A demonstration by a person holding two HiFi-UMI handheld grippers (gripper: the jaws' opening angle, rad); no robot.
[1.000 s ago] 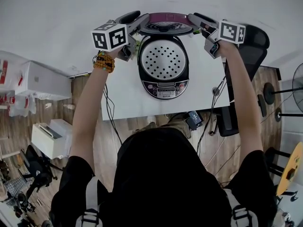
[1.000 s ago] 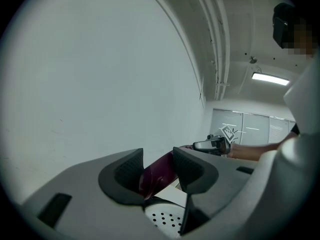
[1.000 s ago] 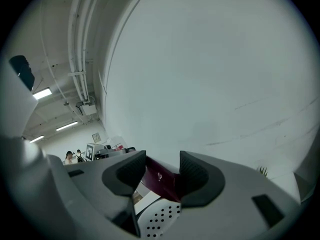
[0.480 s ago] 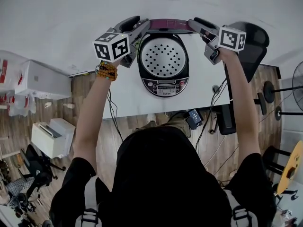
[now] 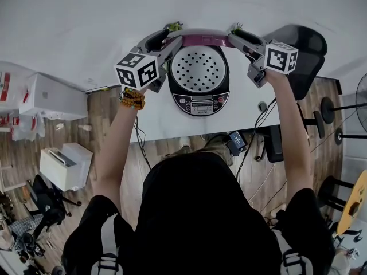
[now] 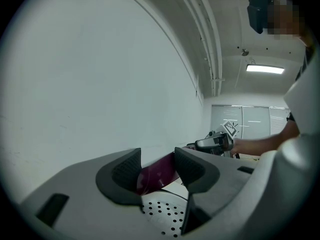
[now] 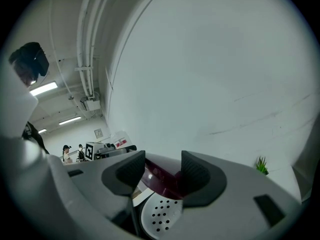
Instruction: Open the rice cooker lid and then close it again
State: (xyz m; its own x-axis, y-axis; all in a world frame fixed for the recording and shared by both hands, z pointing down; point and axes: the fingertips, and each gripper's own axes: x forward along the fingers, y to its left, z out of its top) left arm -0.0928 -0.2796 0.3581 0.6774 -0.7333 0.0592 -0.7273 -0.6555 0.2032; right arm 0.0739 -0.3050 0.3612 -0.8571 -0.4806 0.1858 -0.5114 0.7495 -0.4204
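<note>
A black rice cooker point(image 5: 200, 104) stands on a white table point(image 5: 153, 122) against the wall, its control panel facing me. Its maroon lid point(image 5: 200, 40) is raised at the back and shows edge-on from above. A round perforated metal plate point(image 5: 199, 69) shows in the body below. My left gripper point(image 5: 167, 39) holds the lid's left rim; its jaws have just been opening, and the maroon rim point(image 6: 157, 176) still fills the gap between its pads point(image 6: 126, 171). My right gripper point(image 5: 237, 39) is shut on the right rim point(image 7: 162, 180).
The white wall is right behind the lid. A black office chair point(image 5: 304, 56) stands at the table's right end. Small green plants point(image 5: 174, 26) peek from behind the cooker. Cables point(image 5: 252, 148) hang off the table's front edge. White boxes point(image 5: 49, 96) sit on the floor at left.
Both grippers have drawn toward me and slightly down with the lid. The lid has tipped forward: its dark inner face showed before, now only its maroon edge shows.
</note>
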